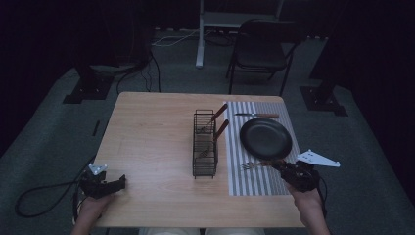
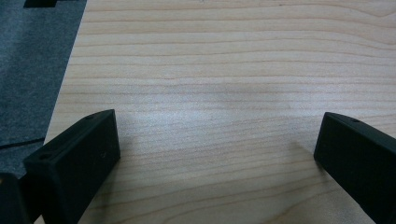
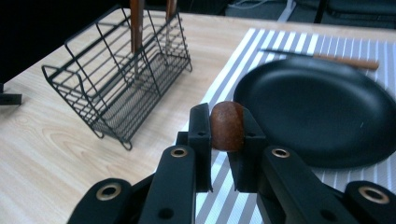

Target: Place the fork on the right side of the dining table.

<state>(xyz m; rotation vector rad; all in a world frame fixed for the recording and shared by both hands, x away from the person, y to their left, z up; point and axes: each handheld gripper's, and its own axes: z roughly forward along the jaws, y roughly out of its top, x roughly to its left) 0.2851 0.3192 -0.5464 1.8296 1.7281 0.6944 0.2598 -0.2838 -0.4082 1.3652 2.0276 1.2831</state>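
Fork (image 1: pixel 254 165) handle sits pinched in the right gripper (image 3: pixel 227 128), tines hidden there; left gripper (image 2: pixel 219 154) jaws spread.

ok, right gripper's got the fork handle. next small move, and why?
Probably open the right gripper and back off. The fork already lies flat on the striped mat beside the black plate, opposite the knife, so it looks placed. The left gripper is open over bare table.

Frame edge crops the rack's (image 3: pixel 119 79) utensil handles.

Hand-held gripper (image 3: pixel 226 140) around fork handle (image 3: pixel 227 125)
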